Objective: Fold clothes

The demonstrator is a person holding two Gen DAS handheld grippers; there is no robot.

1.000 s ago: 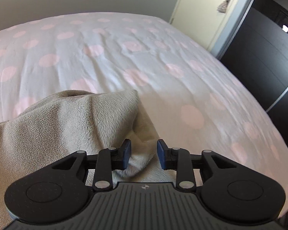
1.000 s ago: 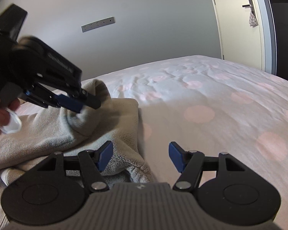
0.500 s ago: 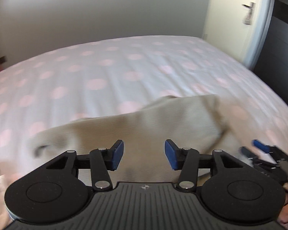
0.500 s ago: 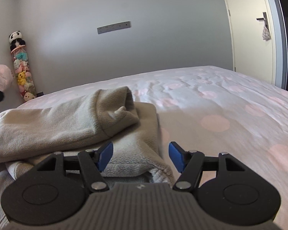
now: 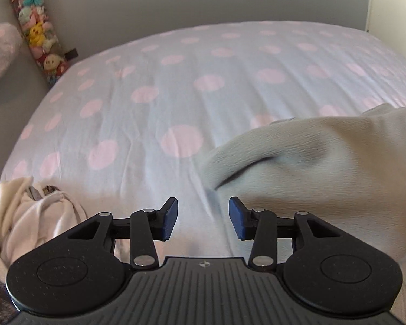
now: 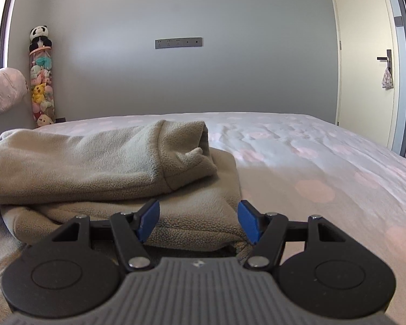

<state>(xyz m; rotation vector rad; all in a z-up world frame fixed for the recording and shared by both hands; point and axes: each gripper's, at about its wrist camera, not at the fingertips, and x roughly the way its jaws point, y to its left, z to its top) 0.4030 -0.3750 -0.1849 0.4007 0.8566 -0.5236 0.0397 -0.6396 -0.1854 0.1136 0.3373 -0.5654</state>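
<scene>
I had both grippers released. The left gripper [image 5: 203,218] hung over bare sheet [image 5: 154,103] with its jaws apart and nothing between them, and the fleece [image 5: 324,168] lay just to its right. The right gripper [image 6: 197,220] sat low against the fleece [image 6: 100,162], its jaws apart too, straddling the near edge of the bottom layer without pinching it.

From the right wrist view the fleece was a stacked bundle on the sheet [image 6: 324,157]: a sleeve [image 6: 181,149] laid across the top, its cuff opening facing the door [image 6: 365,62] side, thicker layers beneath. I judged the fold partly done and not yet squared.

What worried me was the sleeve — it rested loose on top, held by nothing. If I closed the right jaws on only the lowest layer and lifted, I reckoned the sleeve would slide off toward the door side and the stack would come apart. Fleece is thick and springy, so a shallow bite could slip out.

The left gripper was the other risk. It pointed at sheet, not garment; closing there would likely gather bedding instead. Left of the fleece, a second pale garment [image 5: 32,216] lay crumpled — a careless reach could drag it into the fold.
</scene>
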